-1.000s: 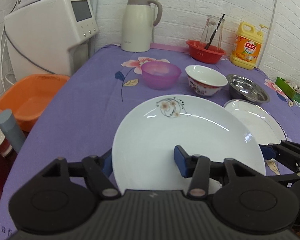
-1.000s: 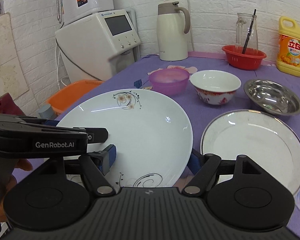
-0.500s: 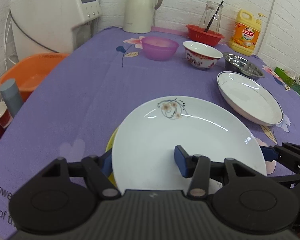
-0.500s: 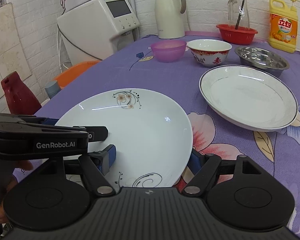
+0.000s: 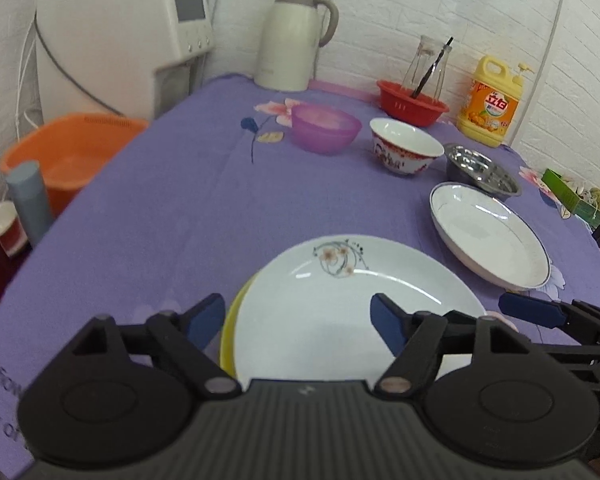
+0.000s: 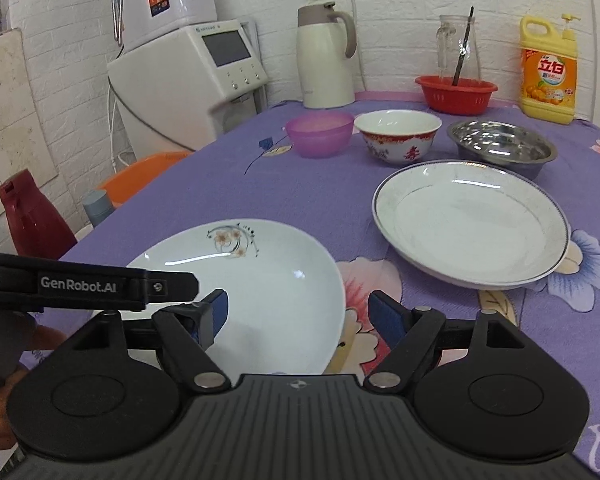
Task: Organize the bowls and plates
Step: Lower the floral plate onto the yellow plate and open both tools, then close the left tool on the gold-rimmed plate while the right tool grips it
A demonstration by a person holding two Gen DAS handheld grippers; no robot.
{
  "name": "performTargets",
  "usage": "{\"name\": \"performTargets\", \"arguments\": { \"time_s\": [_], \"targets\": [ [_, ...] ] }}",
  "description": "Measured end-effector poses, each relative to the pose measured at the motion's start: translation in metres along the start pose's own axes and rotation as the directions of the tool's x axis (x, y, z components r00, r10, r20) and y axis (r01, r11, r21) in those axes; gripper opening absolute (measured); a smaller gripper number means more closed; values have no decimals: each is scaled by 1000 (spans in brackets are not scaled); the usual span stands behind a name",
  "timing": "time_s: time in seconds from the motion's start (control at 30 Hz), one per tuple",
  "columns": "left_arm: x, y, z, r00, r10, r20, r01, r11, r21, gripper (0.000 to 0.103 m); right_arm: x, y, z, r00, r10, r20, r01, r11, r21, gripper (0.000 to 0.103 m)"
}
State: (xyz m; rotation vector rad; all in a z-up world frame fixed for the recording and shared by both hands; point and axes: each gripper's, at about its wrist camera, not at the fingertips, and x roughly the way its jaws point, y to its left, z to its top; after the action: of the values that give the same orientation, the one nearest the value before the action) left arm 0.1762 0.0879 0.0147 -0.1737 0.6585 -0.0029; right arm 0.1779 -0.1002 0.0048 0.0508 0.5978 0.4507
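1 round white porcelain plate with a floral motif is laid on a yellow plate at the near edge of the purple flowered tablecloth. The left gripper and right gripper are spread wide around its rim, nothing gripped. 1 silver-rimmed white plate is set well apart, before 3 bowls.

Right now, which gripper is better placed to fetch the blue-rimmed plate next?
Right. The right gripper is open beside the blue-rimmed plate; the left gripper straddles the flowered plate.
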Motion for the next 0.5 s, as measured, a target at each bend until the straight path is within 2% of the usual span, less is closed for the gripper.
{"name": "performTargets", "arguments": {
  "time_s": [0.13, 0.5],
  "targets": [
    [-8, -7, 11, 999, 3, 43, -4, 1000, 25, 73, -4, -4, 3, 1000, 11, 13, -12, 1000, 21, 103],
    [6, -29, 18, 999, -24, 37, 21, 997, 78, 73, -19, -28, 9, 997, -35, 66, 31, 998, 57, 103]
  ]
}}
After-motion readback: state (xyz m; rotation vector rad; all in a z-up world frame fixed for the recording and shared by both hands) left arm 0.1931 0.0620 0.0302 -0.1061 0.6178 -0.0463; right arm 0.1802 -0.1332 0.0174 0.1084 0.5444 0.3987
